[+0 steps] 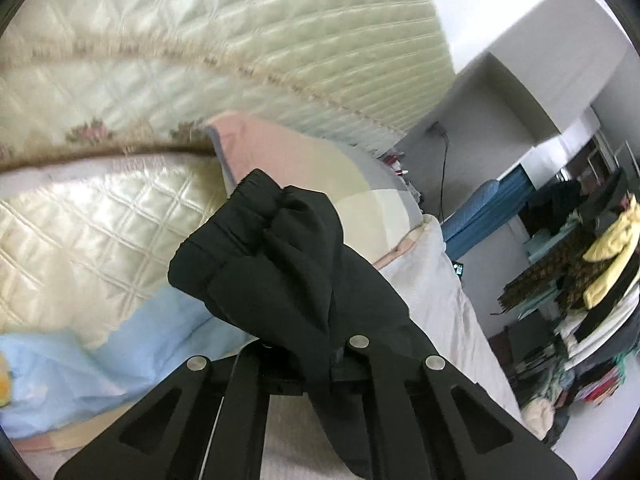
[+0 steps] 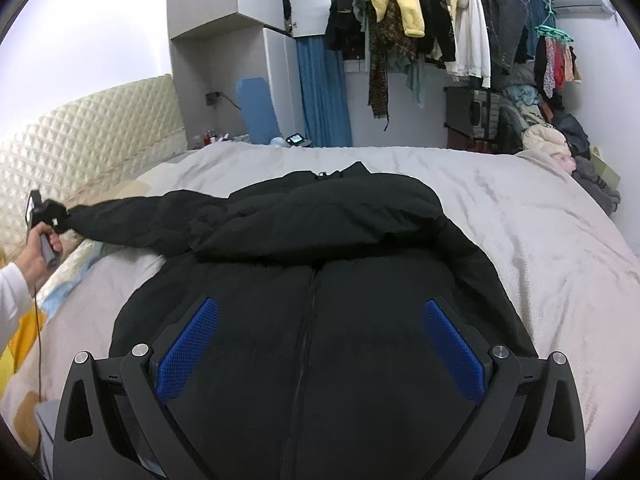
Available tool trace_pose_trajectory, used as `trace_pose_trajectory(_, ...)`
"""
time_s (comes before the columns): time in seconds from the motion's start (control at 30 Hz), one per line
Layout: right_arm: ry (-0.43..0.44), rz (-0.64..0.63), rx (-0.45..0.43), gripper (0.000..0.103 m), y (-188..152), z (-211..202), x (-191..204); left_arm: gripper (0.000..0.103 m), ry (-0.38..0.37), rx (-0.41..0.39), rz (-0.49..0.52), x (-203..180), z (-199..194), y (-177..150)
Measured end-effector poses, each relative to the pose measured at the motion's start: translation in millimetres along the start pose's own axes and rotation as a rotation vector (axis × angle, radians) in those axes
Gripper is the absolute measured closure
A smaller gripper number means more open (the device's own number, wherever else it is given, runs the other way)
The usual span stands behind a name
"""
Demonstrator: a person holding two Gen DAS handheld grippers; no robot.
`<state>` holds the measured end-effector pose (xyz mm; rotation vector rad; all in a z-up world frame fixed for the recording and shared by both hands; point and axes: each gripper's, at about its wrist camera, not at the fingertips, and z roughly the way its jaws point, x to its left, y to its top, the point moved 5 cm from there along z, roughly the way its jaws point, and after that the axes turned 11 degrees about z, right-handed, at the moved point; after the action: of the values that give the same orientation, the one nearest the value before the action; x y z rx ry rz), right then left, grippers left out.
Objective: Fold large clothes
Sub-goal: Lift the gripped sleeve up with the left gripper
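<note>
A black puffer jacket (image 2: 320, 264) lies front up on the grey bed cover (image 2: 520, 208), zipper down the middle, hood bunched at the far end. Its left sleeve (image 2: 132, 216) is stretched out to the left. My left gripper (image 2: 60, 216) is shut on the sleeve's cuff (image 1: 256, 232) and holds it out over the pillows; the cuff hides its fingertips in the left wrist view. My right gripper (image 2: 320, 344) is open, its blue pads (image 2: 188, 344) spread wide just above the jacket's lower front.
A cream quilted headboard (image 1: 240, 32) and pillows (image 1: 80, 232) are at the bed's left side. A clothes rack (image 2: 460, 12) with hanging garments and a pile of clothes (image 2: 560, 136) stand beyond the bed. A grey cabinet (image 2: 224, 0) is on the far wall.
</note>
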<state>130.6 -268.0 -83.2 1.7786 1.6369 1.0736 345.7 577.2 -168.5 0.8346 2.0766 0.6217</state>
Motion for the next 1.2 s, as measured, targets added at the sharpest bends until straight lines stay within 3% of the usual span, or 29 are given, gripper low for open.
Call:
trace_pose_trajectory(0.17,-0.013,-0.012,-0.060,0.000,-1.5,-18.1,-9.3,0.101,0.022,-0.032,0.158,-38.3,-45.5,8.5)
trace_pose_trajectory(0.3,0.010,-0.009,-0.071,0.000,-1.8,-24.6,-15.1,0.101,0.017,-0.050,0.214,-72.1,-78.2,11.1)
trace_pose_trajectory(0.63,0.055,-0.021,-0.089,0.000,-1.1,-35.6,-26.5,0.101,-0.045,-0.126,0.411,-205.2,-156.2,16.4)
trace_pose_trajectory(0.93,0.054,0.039,-0.132,0.000,12.0,-48.0,-53.7,0.100,-0.153,-0.143,0.540,-336.7,-196.4,-24.5)
trace_pose_trajectory(1.2,0.050,0.056,-0.155,0.000,13.2,-57.1,-80.0,0.099,-0.264,-0.137,0.591,-444.4,-217.6,-91.1)
